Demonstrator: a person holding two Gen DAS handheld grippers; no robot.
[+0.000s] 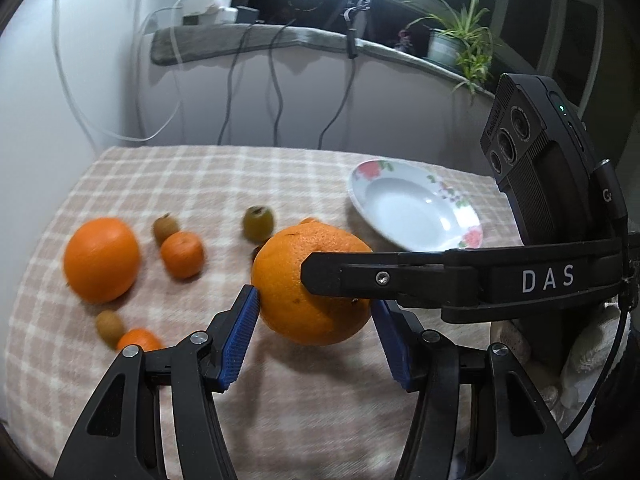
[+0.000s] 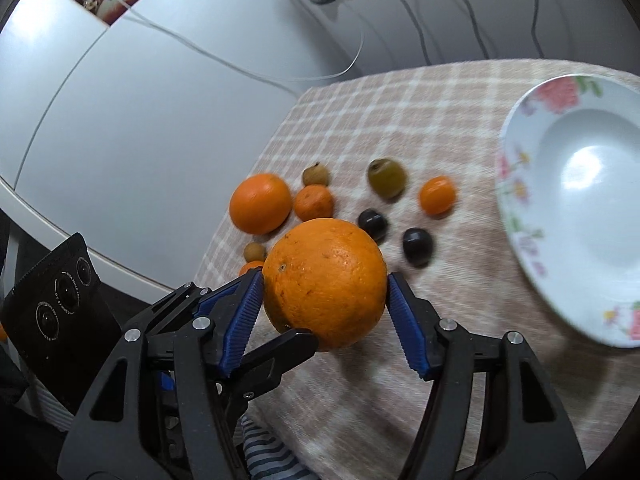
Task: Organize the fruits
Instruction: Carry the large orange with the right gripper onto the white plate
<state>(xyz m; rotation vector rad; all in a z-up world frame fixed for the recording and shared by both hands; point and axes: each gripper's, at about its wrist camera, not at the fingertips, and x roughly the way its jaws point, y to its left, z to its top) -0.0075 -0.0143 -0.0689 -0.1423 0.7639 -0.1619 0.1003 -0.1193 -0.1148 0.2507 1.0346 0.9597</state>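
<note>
Oranges, large: one [image 2: 324, 282] raised above the near part of the tablecloth [image 2: 400, 120], clamped between the blue pads of both the left gripper [image 1: 316, 300] and the right gripper [image 2: 325, 280], each set of jaws pressed to its sides; a second large orange [image 1: 102, 265] lies toward the cloth's left edge; small oranges, brownish fruits and two dark fruits [image 2: 417, 247] scattered between; flowered plate [image 2: 520, 152] bare at the far right corner. Step judged: carrying to plate; next, one gripper must let go before the other sets it down.
</note>
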